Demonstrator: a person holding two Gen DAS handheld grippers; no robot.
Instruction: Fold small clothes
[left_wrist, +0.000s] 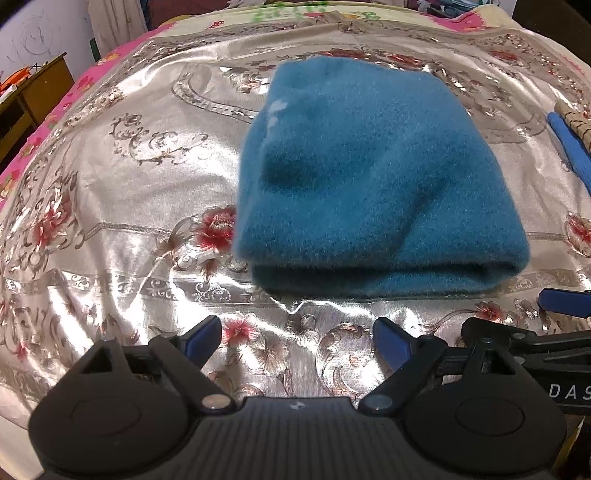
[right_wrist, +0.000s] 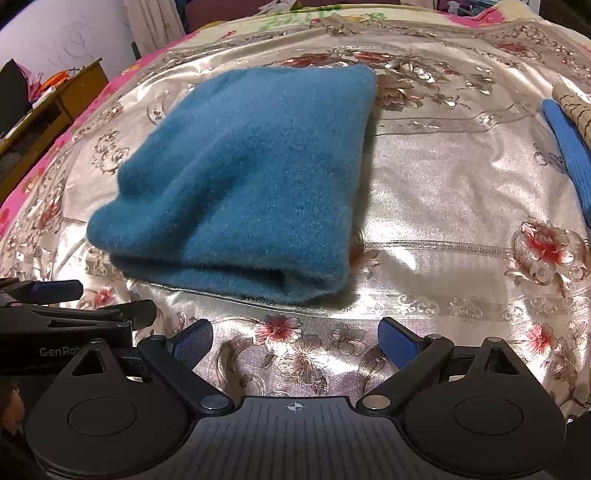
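A teal fuzzy garment (left_wrist: 369, 184) lies folded in a thick rectangle on the shiny floral bedspread (left_wrist: 129, 221). It also shows in the right wrist view (right_wrist: 251, 177), left of centre. My left gripper (left_wrist: 295, 341) is open and empty, just in front of the fold's near edge. My right gripper (right_wrist: 295, 341) is open and empty, in front of the garment's near right corner. The right gripper's blue-tipped finger shows at the right edge of the left wrist view (left_wrist: 561, 302). The left gripper shows at the left edge of the right wrist view (right_wrist: 55, 291).
A blue ribbed cloth (right_wrist: 569, 151) and a patterned item (right_wrist: 576, 107) lie at the bedspread's right edge. A pink floral sheet (left_wrist: 44, 125) runs along the left side. A wooden cabinet (right_wrist: 55, 107) stands beyond the bed at left.
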